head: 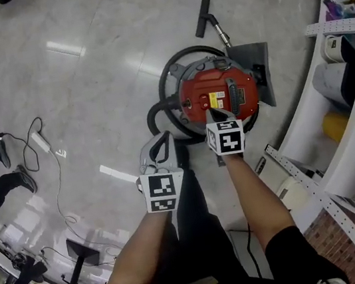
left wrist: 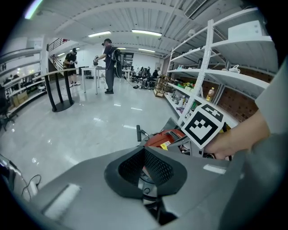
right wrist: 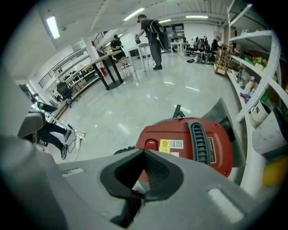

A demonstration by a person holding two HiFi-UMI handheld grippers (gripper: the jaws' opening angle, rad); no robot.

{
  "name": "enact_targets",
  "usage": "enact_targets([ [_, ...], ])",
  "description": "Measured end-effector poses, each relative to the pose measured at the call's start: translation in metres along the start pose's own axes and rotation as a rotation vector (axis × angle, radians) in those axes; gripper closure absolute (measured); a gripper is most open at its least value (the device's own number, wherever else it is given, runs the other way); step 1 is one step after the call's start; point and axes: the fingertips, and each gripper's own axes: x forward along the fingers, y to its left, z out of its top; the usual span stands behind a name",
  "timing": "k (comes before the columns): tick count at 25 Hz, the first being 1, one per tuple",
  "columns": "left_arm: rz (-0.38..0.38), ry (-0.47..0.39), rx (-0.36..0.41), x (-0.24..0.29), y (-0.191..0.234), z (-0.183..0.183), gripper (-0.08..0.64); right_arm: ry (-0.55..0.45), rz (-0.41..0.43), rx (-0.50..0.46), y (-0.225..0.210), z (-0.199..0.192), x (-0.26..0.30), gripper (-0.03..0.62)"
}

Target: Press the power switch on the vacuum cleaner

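Head view puts the red vacuum cleaner (head: pixel 223 90) on the floor (head: pixel 87 85) beside the shelves (head: pixel 348 75). The right hand-held gripper (head: pixel 213 114) is clenched and empty over its near edge. Best to push the closed tips straight down onto the raised red button (right wrist: pixel 151 144), probably the switch. The left hand-held gripper (head: pixel 161 138), also clenched and empty, hangs aside. Whether the tips touch is hidden.

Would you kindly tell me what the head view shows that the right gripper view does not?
Only the head view: the person's forearms and both grippers' marker cubes. Only the right gripper view: people standing at tall tables far off, and ceiling lights. Both: the red vacuum cleaner and the white shelves.
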Motion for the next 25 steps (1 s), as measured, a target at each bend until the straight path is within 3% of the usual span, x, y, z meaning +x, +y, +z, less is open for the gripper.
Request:
enact_targets([
  [20, 0.026, 0.033, -0.057, 0.019, 0.020, -0.014, 0.545, 0.168, 0.008, -0.048, -0.009, -0.023, 0.049, 0.600],
  [25, 0.029, 0.033, -0.052, 0.017, 0.019, -0.011, 0.545, 0.160, -0.006, -0.045, -0.010, -0.022, 0.048, 0.600],
])
